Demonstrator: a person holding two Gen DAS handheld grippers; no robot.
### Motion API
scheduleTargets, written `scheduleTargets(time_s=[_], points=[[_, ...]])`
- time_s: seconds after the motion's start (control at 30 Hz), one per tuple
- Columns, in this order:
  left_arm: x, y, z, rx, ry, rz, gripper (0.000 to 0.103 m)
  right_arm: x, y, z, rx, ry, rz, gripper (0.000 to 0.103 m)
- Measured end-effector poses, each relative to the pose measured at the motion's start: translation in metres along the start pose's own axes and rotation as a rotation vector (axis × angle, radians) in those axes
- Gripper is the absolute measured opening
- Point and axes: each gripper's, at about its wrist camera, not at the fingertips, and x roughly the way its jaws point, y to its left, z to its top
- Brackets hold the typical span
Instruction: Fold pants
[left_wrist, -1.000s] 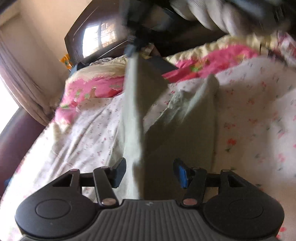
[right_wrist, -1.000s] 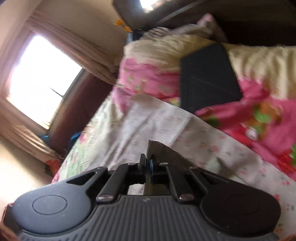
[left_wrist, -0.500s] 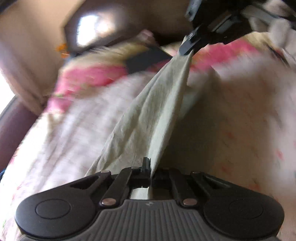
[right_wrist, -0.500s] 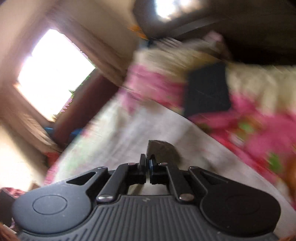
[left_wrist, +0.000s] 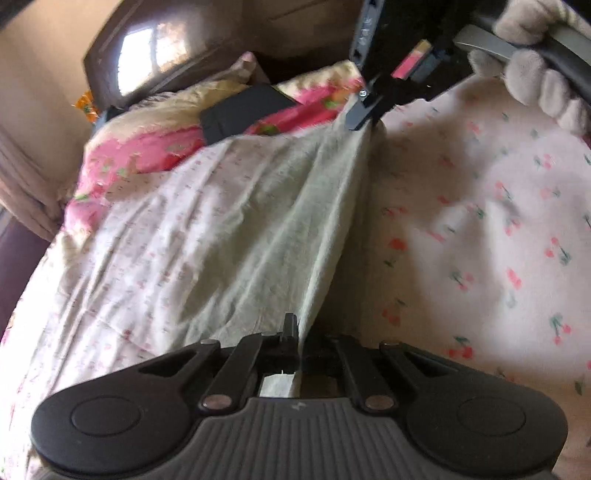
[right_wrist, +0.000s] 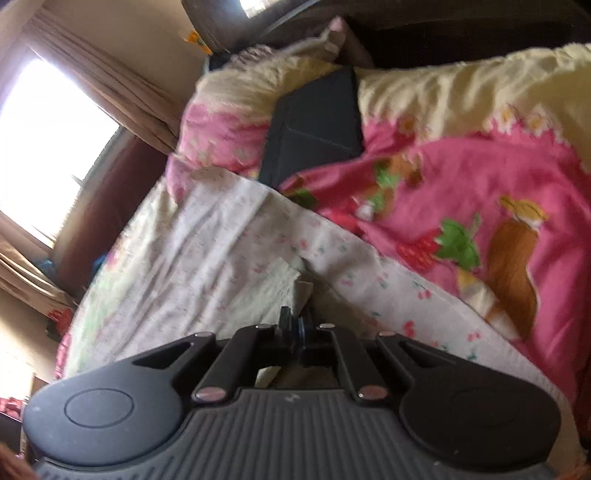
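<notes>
Hand-held gripper (left_wrist: 291, 328) clamped on pants (left_wrist: 280, 221)

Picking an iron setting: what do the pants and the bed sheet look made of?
Pants: thin pale-green woven cloth, probably cotton or linen; matte, finely creased. Bed sheet: light printed cotton-like fabric, matte, softly wrinkled, cherry pattern. Fibre can't be confirmed.

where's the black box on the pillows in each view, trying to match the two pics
Left wrist view: the black box lies upper centre-left, on the pink and yellow blanket, beyond the pale green pants.
Right wrist view: the same box sits upper centre, much larger, on the blanket's left part.
Shared landmark: the dark headboard with the window's reflection.
</notes>
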Motion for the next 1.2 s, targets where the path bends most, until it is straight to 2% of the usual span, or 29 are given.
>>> scheduleTargets(time_s=[0.1, 0.17, 0.3, 0.43, 0.6, 0.67, 0.73, 0.77, 0.83, 0.93, 0.97, 1.03, 1.1, 1.2], points=[[0.000, -0.014, -0.006, 0.068, 0.003, 0.027, 0.021, -0.001, -0.002, -0.006, -0.009, -0.016, -0.025, 0.010], [-0.005, -0.014, -0.007, 0.065, -0.001, 0.025, 0.028, -0.009, -0.003, -0.009, 0.003, -0.025, -0.021, 0.015], [-0.019, -0.004, -0.011, 0.007, -0.020, 0.012, 0.040, -0.038, -0.007, -0.024, 0.064, -0.051, -0.017, 0.046], [-0.030, 0.001, -0.016, -0.028, -0.041, 0.023, 0.045, -0.039, -0.007, -0.037, 0.112, -0.044, 0.009, 0.048], [-0.030, 0.001, -0.018, -0.027, -0.031, 0.032, 0.046, 0.008, -0.007, -0.033, 0.184, -0.014, 0.014, 0.051], [-0.029, 0.001, -0.020, -0.031, -0.029, 0.035, 0.046, 0.023, -0.010, -0.034, 0.217, -0.029, 0.035, 0.049], [-0.025, 0.003, -0.019, -0.042, -0.020, 0.040, 0.046, 0.033, -0.014, -0.035, 0.258, -0.040, 0.065, 0.027], [-0.022, 0.005, -0.017, -0.051, -0.013, 0.040, 0.046, 0.038, -0.017, -0.034, 0.295, -0.015, 0.102, 0.005], [-0.019, 0.008, -0.013, -0.080, -0.015, 0.027, 0.046, 0.030, -0.020, -0.028, 0.343, -0.029, 0.198, 0.005], [-0.016, 0.006, -0.004, -0.127, -0.041, 0.004, 0.047, 0.000, -0.019, -0.007, 0.292, -0.126, 0.237, 0.004], [-0.012, 0.004, -0.002, -0.135, -0.036, -0.021, 0.047, -0.005, -0.023, -0.001, 0.282, -0.148, 0.213, 0.004], [-0.005, 0.002, -0.001, -0.159, -0.013, -0.068, 0.047, 0.000, -0.035, 0.003, 0.286, -0.128, 0.121, 0.004], [-0.009, 0.005, -0.006, -0.175, -0.011, -0.063, 0.050, 0.013, -0.048, -0.002, 0.314, -0.069, 0.057, 0.005], [-0.030, 0.024, -0.021, -0.220, -0.032, -0.014, 0.051, 0.009, -0.041, -0.011, 0.275, -0.087, 0.055, 0.005]])
